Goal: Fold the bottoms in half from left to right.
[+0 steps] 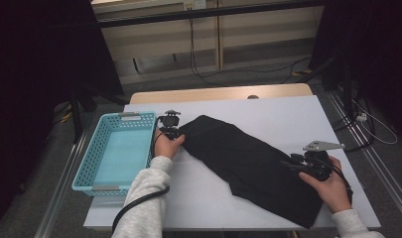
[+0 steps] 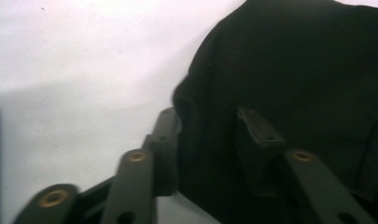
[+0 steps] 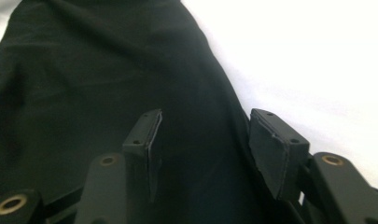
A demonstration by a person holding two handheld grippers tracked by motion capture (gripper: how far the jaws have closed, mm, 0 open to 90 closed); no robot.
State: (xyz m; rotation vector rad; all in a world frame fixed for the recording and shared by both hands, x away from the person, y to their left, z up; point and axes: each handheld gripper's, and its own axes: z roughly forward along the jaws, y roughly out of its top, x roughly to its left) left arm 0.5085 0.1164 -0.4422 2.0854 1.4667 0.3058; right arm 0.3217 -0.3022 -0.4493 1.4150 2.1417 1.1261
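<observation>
A black cloth lies spread slantwise across the white table, from the upper left to the lower right. My left gripper is at the cloth's upper-left corner. In the left gripper view its jaws stand apart, with the cloth's rounded edge between them and no firm pinch showing. My right gripper is at the cloth's right edge, near the lower end. Its jaws are open over the cloth, one pad above the fabric and the other at its border.
A light blue plastic basket stands at the table's left edge, right beside my left hand. White table surface lies bare beyond the cloth at the back and right. Cables run over the floor behind the table.
</observation>
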